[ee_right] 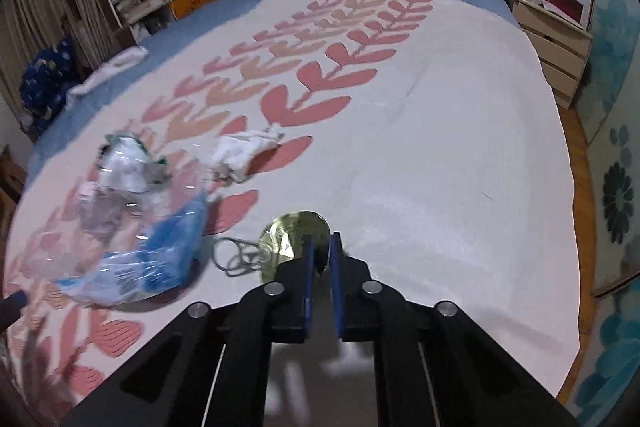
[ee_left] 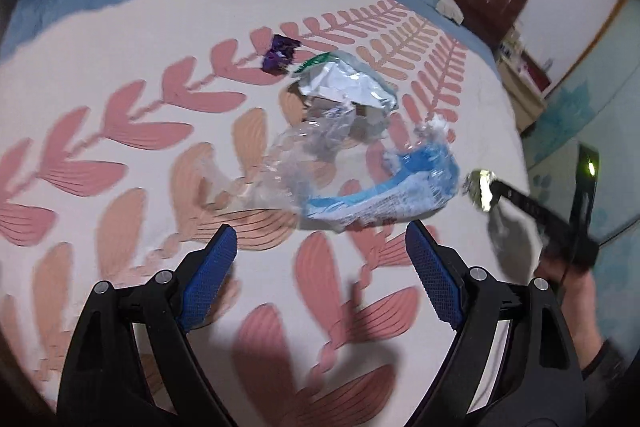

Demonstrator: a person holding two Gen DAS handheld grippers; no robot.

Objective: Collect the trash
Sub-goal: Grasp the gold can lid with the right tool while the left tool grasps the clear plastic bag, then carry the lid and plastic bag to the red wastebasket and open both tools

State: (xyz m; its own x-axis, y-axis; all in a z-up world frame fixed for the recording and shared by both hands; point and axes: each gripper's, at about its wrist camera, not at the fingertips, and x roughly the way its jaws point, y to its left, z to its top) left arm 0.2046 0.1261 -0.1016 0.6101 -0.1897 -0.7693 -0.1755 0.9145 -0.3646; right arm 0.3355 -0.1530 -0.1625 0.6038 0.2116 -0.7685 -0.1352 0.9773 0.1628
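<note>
Trash is mostly uncollected: your right gripper (ee_right: 320, 247) has its fingers pinched shut on a round shiny foil lid (ee_right: 294, 233). The crumpled clear-and-blue plastic bag (ee_left: 360, 175) lies just beyond the wide-open, empty fingers of your left gripper (ee_left: 320, 239); silver wrapper (ee_left: 348, 83), purple wrapper (ee_left: 280, 53) and white tissue (ee_right: 244, 153) lie farther out on the bed (ee_right: 440, 147).

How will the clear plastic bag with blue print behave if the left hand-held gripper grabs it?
The clear plastic bag looks thin and crumpled, so probably floppy and light. Its glossy film may slip between the pads. The open left hand-held gripper would likely pinch only a fold.
</note>
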